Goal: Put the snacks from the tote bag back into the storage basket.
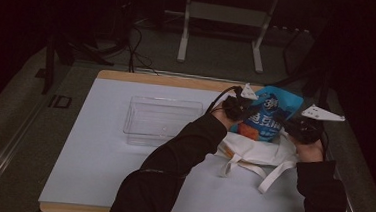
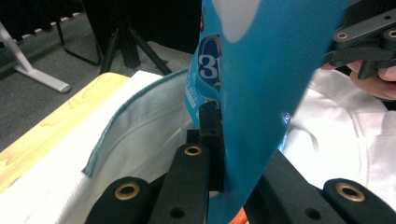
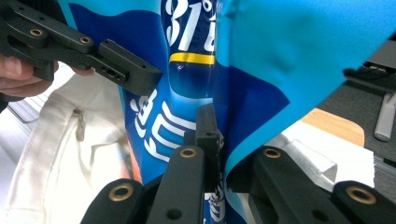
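Note:
A blue snack bag (image 1: 272, 111) with white lettering is held upright over a white cloth tote bag (image 1: 253, 151) at the right of the table. My left gripper (image 1: 248, 115) is shut on the bag's left edge, and my right gripper (image 1: 284, 124) is shut on its right edge. In the left gripper view the jaws (image 2: 219, 140) pinch the blue film (image 2: 266, 84), with the tote's open mouth (image 2: 149, 130) beneath. In the right gripper view the jaws (image 3: 217, 140) clamp a fold of the bag (image 3: 187, 60); the left gripper (image 3: 135, 74) grips it farther off.
A clear plastic tray (image 1: 160, 121) sits empty left of the tote on the white mat (image 1: 97, 155). The tote's handles (image 1: 271, 174) trail toward the front edge. A wooden table edge (image 1: 178, 80) runs along the back, with metal stand legs (image 1: 182, 45) on the floor beyond.

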`<state>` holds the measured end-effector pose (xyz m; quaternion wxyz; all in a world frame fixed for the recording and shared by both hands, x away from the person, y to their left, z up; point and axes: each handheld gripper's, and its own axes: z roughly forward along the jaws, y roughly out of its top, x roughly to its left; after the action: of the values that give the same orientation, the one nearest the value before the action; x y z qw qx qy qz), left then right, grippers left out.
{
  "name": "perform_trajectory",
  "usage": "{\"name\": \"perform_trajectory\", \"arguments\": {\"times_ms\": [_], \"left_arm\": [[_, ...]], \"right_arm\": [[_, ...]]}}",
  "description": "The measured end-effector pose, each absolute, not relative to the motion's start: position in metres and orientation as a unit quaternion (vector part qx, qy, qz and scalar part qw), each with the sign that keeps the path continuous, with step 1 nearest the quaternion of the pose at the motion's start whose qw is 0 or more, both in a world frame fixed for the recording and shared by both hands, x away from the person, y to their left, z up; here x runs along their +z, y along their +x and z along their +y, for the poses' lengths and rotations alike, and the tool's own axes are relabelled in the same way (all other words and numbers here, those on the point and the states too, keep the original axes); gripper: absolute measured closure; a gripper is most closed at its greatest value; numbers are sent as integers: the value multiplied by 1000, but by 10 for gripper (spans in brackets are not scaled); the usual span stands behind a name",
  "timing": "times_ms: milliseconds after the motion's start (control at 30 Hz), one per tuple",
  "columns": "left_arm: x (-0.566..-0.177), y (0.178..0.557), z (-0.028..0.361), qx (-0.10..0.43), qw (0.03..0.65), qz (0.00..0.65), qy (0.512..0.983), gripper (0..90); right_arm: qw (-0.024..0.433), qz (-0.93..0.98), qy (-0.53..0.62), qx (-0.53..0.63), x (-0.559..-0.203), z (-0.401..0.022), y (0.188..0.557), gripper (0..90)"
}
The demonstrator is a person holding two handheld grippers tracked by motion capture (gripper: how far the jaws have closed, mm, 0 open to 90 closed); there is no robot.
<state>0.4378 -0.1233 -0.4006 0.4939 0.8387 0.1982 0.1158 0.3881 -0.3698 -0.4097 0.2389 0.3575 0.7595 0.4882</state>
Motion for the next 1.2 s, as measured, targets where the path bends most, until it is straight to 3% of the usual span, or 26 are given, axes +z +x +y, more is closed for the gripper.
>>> {"name": "perform_trajectory", "arguments": {"times_ms": [1200], "left_arm": [[-323, 418, -112, 131, 492, 188, 840, 900]], "right_arm": [[258, 742, 339, 517, -342, -361, 371, 879]]}}
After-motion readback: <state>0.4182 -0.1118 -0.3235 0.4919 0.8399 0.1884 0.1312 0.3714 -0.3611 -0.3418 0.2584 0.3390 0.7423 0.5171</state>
